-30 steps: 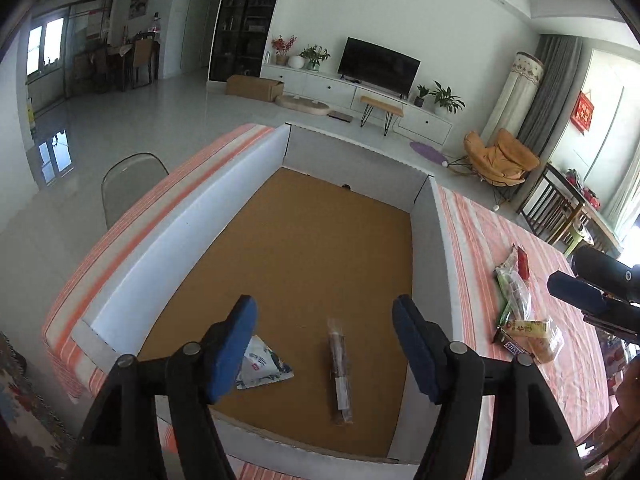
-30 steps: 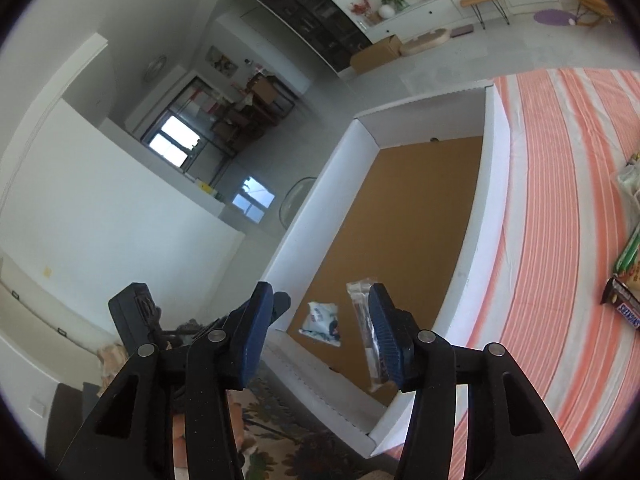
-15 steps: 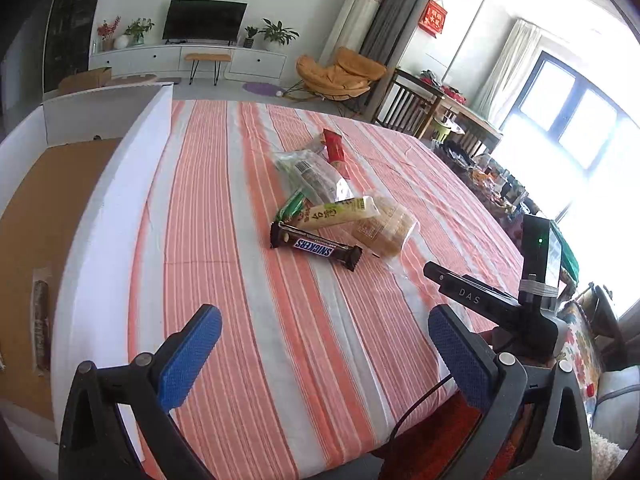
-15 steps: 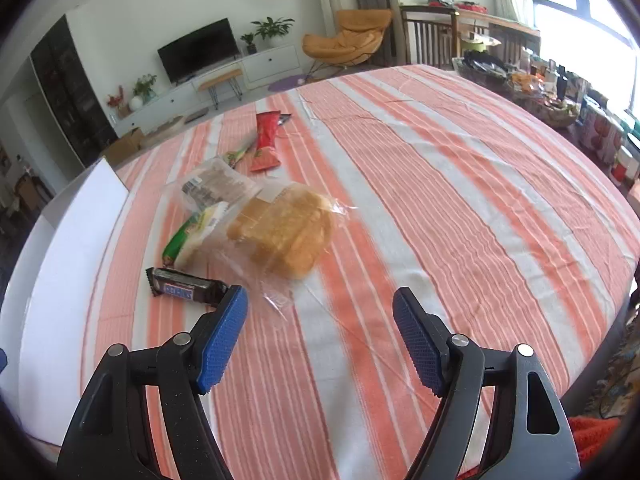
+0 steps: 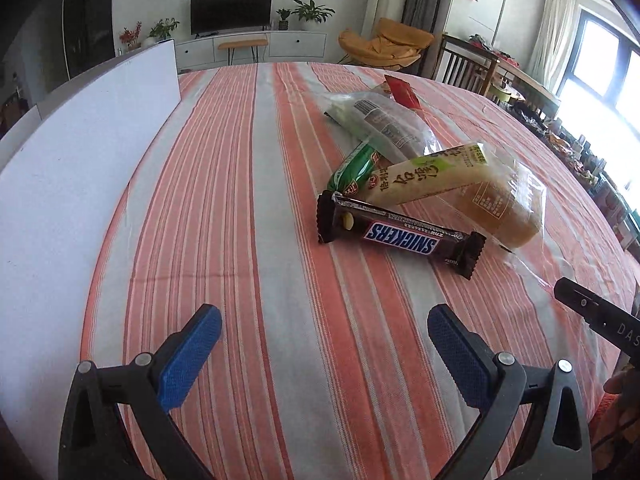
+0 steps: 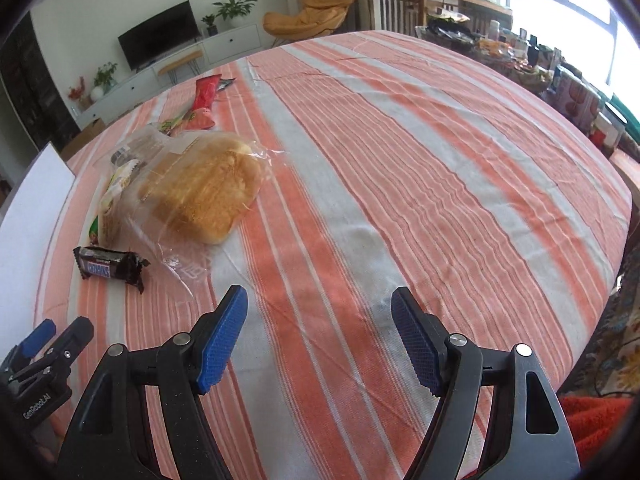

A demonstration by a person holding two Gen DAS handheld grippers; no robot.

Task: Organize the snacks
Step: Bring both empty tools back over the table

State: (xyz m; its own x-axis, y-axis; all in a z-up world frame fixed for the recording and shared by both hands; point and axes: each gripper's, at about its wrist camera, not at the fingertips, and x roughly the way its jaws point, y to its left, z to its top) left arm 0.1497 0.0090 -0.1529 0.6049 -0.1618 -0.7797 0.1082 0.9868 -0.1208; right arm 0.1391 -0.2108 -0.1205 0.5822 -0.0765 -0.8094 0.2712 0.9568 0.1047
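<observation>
A pile of snacks lies on the striped tablecloth (image 5: pixel 240 200). Nearest is a Snickers bar (image 5: pixel 400 236), with a beige pack (image 5: pixel 424 178), a green pack (image 5: pixel 354 168), a clear labelled bag (image 5: pixel 384 124) and a red pack (image 5: pixel 402 90) behind it. Bagged bread (image 6: pixel 204 196) sits at the pile's right side. My left gripper (image 5: pixel 324 320) hangs open just short of the Snickers bar, nothing between its fingers. My right gripper (image 6: pixel 319 298) stands open over bare cloth, to the right of the bread and the Snickers bar (image 6: pixel 108 268).
The white wall of the big box (image 5: pixel 80 152) runs along the left of the table. The table's edge curves round at the right (image 6: pixel 624 208), with a cluttered side table (image 6: pixel 568 80) beyond it. Chairs and a TV unit stand at the back.
Both grippers have swung from over the box, where two snacks lie, to the snack pile on the cloth, and dropped lower. Both sets of jaws have widened. The left has since closed in on the Snickers bar.
</observation>
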